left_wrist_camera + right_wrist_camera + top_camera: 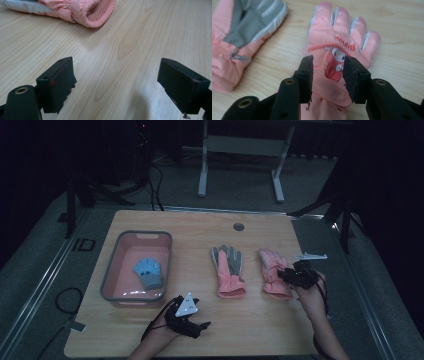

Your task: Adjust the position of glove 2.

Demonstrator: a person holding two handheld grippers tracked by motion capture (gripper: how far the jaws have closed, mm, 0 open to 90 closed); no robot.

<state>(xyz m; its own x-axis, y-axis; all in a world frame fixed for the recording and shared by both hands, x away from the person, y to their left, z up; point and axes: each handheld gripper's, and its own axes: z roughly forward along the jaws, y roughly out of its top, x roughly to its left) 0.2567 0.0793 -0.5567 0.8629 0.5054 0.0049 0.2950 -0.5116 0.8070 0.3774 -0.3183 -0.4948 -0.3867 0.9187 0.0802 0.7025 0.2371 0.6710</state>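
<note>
The right gripper [327, 75] hangs jaws apart over the pink glove [339, 40], pinching nothing. Lift clear before moving off. The left gripper [116, 85] rests spread wide

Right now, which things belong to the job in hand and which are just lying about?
In the job:
- pink glove with cartoon print, between the right gripper's jaws
- pink and grey glove
- pink bin holding a blue glove

Lying about:
- left gripper, open over bare table
- desk frame behind
</note>
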